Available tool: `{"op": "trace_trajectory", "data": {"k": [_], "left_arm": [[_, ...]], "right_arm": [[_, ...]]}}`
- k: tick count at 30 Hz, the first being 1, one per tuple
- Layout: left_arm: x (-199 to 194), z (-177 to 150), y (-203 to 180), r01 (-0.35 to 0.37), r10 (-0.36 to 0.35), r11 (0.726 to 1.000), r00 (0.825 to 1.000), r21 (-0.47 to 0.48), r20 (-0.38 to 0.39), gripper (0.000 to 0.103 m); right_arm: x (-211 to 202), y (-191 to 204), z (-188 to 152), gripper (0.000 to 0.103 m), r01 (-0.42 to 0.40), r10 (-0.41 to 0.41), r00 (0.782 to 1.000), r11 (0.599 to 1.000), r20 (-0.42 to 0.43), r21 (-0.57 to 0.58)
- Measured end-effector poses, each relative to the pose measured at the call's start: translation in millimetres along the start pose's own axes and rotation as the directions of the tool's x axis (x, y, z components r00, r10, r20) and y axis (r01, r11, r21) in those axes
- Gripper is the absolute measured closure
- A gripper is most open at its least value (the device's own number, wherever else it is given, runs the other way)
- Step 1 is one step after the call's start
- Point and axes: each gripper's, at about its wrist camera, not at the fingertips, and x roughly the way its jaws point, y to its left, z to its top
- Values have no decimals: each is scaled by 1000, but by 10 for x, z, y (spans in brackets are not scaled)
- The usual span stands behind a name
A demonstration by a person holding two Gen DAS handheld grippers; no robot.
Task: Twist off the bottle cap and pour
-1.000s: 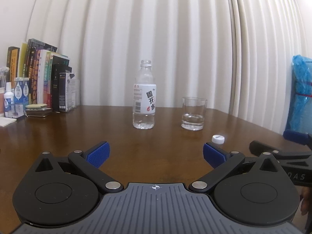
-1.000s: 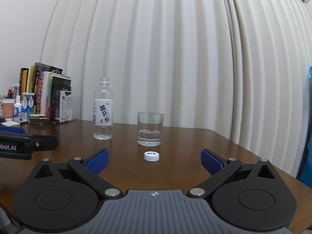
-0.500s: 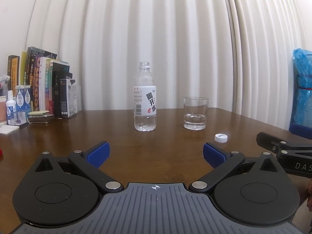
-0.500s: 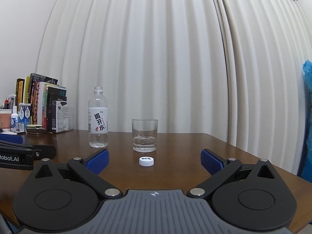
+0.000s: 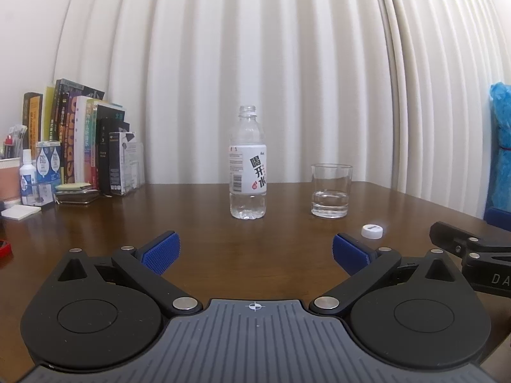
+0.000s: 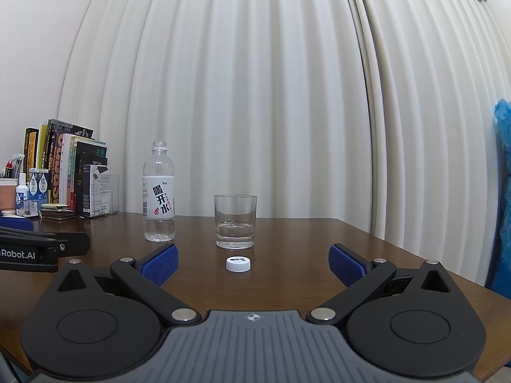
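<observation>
A clear plastic bottle (image 5: 247,172) with a white label stands upright and uncapped on the brown table (image 5: 198,223); a little water is at its bottom. It also shows in the right wrist view (image 6: 159,198). To its right stands a glass (image 5: 331,191) (image 6: 235,221) holding some water. The white cap (image 5: 371,231) (image 6: 238,264) lies on the table in front of the glass. My left gripper (image 5: 255,252) is open and empty, well short of the bottle. My right gripper (image 6: 254,263) is open and empty, just short of the cap.
Books (image 5: 80,137), small bottles and boxes (image 5: 38,172) and a white pad (image 5: 20,212) stand at the table's back left. White curtains hang behind. A blue plastic bag (image 5: 501,146) is off the table's right edge. The other gripper shows at each view's side (image 5: 472,255) (image 6: 32,249).
Both grippers have tilted up and drawn back slightly, so the bottle, glass and cap sit lower in the views. Nothing on the table has moved. Both jaws stay open.
</observation>
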Motion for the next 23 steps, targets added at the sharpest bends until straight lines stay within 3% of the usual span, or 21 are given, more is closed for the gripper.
{"op": "trace_trajectory", "data": {"k": [23], "left_arm": [[4,-12,-1,3,-3,1000,1000,13,1,0]], "right_arm": [[45,26,10,0,-5,6,1000,1000,14,-8]]}}
